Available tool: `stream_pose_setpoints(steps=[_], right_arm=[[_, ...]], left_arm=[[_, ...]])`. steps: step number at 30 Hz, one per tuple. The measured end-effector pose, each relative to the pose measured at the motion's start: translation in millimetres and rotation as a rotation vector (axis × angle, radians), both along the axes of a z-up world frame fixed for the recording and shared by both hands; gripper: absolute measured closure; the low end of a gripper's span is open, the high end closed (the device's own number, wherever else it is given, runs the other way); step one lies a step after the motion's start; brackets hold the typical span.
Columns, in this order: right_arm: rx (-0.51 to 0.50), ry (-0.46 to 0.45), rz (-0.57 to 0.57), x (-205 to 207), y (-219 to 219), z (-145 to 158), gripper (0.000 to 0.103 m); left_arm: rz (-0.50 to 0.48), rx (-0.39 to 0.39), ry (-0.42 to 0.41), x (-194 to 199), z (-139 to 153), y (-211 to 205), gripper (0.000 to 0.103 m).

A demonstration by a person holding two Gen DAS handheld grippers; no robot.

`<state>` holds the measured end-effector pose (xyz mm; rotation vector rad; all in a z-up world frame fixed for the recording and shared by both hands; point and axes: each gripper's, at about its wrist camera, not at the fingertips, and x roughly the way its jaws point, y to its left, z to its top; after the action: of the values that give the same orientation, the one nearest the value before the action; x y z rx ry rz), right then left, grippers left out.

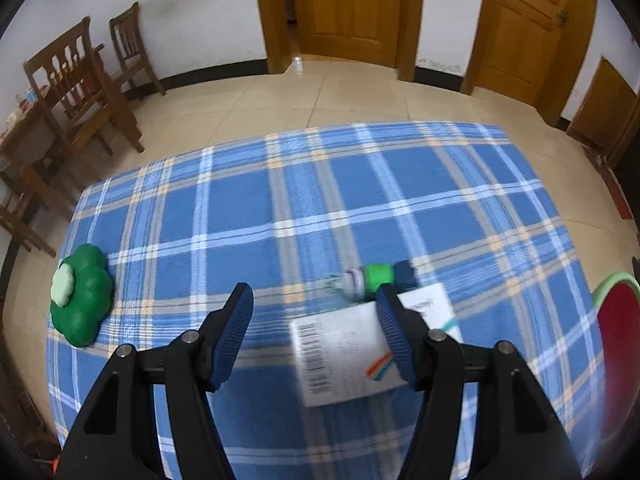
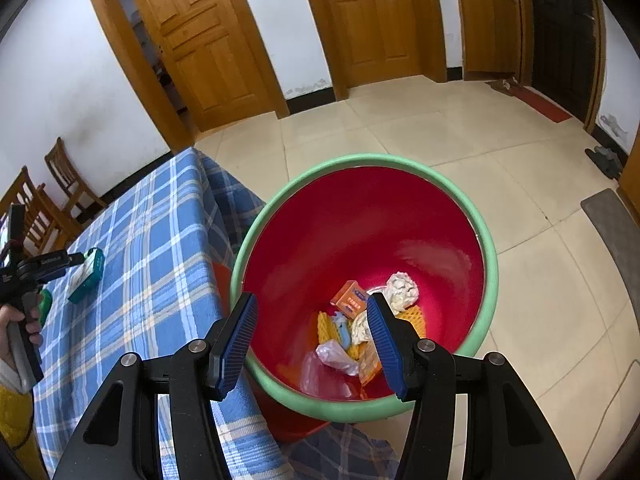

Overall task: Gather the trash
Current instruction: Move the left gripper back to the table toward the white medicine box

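**Both tongs wide and empty: left over the desk, right over the bin**

In the left wrist view, wooden chairs [image 1: 80, 92] stand against the white wall at the far left, beyond the desk edge. On the desk's blue plaid cloth [image 1: 280, 208], near its left edge, lies a green flower-shaped object [image 1: 86, 298] with a pale green centre. The left tongs [image 1: 314, 300] hang above the cloth with their blue-padded fingers spread wide and nothing between them. Just right of the gap, a white box [image 1: 344, 354] with a barcode on its side lies flat on the cloth, partly hidden behind the right finger. Touching or just beyond its far edge lies a small bottle [image 1: 370, 278] on its side, with a green band and a dark cap; the picture is blurred there, so whether they touch cannot be told. At the far right edge, a slice of the red bin with its green rim [image 1: 612, 280] shows beside the desk.

In the right wrist view, the left hand [image 2: 14, 326] grips its tool at the far left, above the cloth, near the box [image 2: 86, 276]. The right tongs [image 2: 312, 300] hover over the open bin [image 2: 490, 280], fingers wide apart and holding nothing. The bin stands on the tiled floor [image 2: 460, 128] against the desk corner. In its bottom lies collected trash: an orange carton [image 2: 350, 300], a crumpled white wad [image 2: 402, 286], yellow foam netting [image 2: 414, 316] and clear plastic wrap [image 2: 336, 356].
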<state>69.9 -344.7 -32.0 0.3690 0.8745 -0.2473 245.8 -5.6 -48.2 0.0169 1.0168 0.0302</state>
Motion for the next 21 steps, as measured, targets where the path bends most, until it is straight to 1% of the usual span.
stream_pose_setpoints(steps=[3,10,14,18,21], right_arm=[[0.003,0.004,0.000,0.4,0.1,-1.2,0.045],[0.005,0.001,0.006,-0.5,2.1,-0.9,0.045],[0.004,0.002,0.006,-0.7,2.4,-0.6,0.045],[0.012,0.002,0.006,-1.0,2.2,-0.5,0.045],[0.010,0.003,0.006,-0.9,3.0,0.1,0.045]], left_arm=[[0.028,0.017,0.007,1.5,0.0,5.8,0.036],[0.032,0.055,0.012,-3.1,1.0,10.7,0.036],[0.055,0.079,0.008,5.1,0.5,16.6,0.036],[0.073,0.084,0.044,10.7,-6.5,21.5,0.036],[0.058,0.089,0.062,1.1,-13.9,20.4,0.036]])
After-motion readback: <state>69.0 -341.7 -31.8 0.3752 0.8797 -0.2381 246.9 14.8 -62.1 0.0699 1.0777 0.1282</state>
